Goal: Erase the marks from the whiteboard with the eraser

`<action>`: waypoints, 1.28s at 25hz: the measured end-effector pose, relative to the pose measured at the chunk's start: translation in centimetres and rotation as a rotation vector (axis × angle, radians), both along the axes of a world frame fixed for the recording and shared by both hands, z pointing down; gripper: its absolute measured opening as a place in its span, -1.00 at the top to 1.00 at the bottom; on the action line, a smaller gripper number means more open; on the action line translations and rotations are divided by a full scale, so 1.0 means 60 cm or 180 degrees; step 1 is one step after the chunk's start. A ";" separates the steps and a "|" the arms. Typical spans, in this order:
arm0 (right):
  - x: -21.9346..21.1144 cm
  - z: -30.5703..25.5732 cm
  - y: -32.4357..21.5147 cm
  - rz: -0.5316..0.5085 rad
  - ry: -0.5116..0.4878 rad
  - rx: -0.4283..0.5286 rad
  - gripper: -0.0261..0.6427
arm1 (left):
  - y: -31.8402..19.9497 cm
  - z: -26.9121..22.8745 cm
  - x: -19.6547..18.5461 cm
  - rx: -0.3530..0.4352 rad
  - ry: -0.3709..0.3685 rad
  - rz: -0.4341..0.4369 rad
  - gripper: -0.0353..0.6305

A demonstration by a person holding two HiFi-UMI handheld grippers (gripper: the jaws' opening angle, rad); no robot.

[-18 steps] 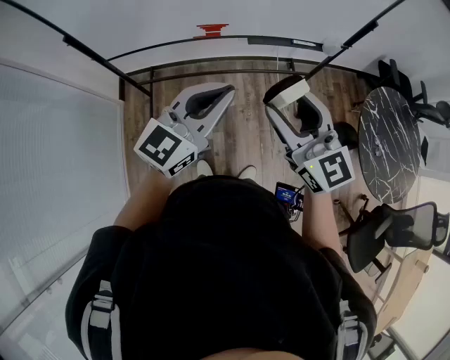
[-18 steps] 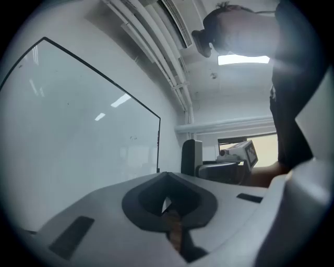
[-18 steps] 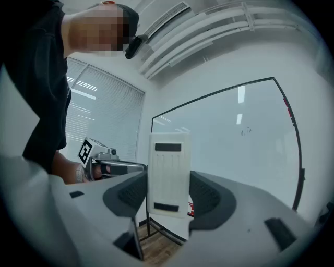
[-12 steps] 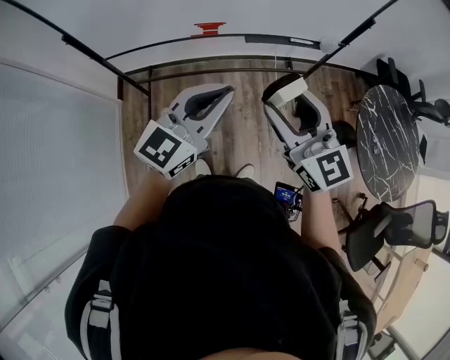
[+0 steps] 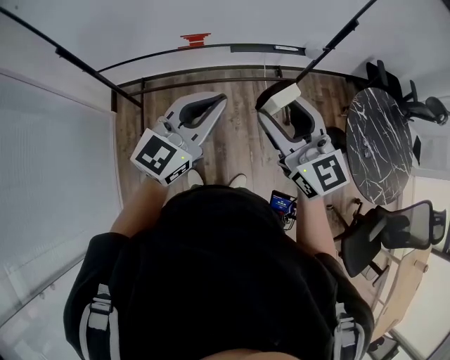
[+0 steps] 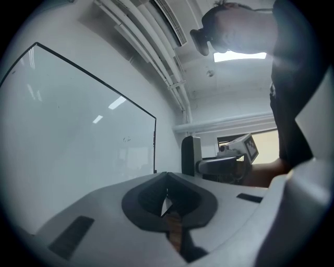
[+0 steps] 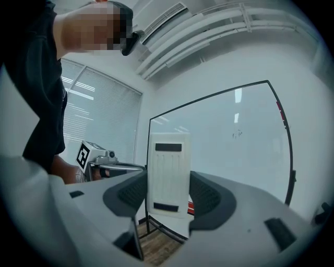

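Observation:
The whiteboard (image 5: 211, 17) stands in front of me, its black frame running along the wood floor. A few small faint marks (image 7: 238, 134) sit high on its surface; they also show as a faint mark (image 6: 127, 139) in the left gripper view. My right gripper (image 5: 278, 95) is shut on the white eraser (image 7: 168, 182), held upright between the jaws a short way from the board. The eraser (image 6: 190, 155) and right gripper (image 6: 235, 156) show side-on in the left gripper view. My left gripper (image 5: 218, 100) is held level beside it, jaws closed together with nothing between them (image 6: 167, 182).
A red object (image 5: 195, 39) sits at the board's edge. A round dark marble table (image 5: 376, 140) and black office chairs (image 5: 383, 235) stand to the right. A blinds-covered window (image 5: 49, 155) fills the left. Wood floor (image 5: 239, 140) lies under both grippers.
Both grippers have shifted slightly left and up in the head view, toward the board. The eraser stays gripped; the left jaws stay closed.

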State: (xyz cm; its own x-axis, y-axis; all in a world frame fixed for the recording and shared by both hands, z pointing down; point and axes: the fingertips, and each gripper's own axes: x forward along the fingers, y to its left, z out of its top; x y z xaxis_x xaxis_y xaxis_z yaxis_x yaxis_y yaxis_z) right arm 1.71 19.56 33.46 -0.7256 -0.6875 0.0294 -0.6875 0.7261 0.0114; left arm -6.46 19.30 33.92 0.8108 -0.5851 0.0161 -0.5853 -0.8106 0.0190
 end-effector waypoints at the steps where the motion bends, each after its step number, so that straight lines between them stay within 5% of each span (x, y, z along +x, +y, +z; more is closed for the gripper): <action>1: 0.010 -0.003 -0.002 0.0005 -0.0004 -0.0007 0.18 | -0.002 -0.003 0.009 0.0012 -0.0008 -0.0003 0.88; 14: 0.142 0.016 -0.062 -0.0104 0.0045 -0.0181 0.18 | -0.060 -0.003 0.138 0.0150 -0.0133 -0.0013 0.88; 32: 0.142 -0.042 -0.411 0.0581 0.0246 -0.0186 0.19 | -0.427 -0.034 0.072 0.0118 -0.0024 0.0110 0.88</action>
State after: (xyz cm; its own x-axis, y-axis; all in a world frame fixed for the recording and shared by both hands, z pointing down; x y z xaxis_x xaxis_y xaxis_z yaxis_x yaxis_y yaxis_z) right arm 10.22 -5.13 30.97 -0.5830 -0.8030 0.1239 -0.8065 0.5904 0.0309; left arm -2.16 -6.33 31.90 0.8304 -0.5571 0.0011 -0.5570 -0.8303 -0.0156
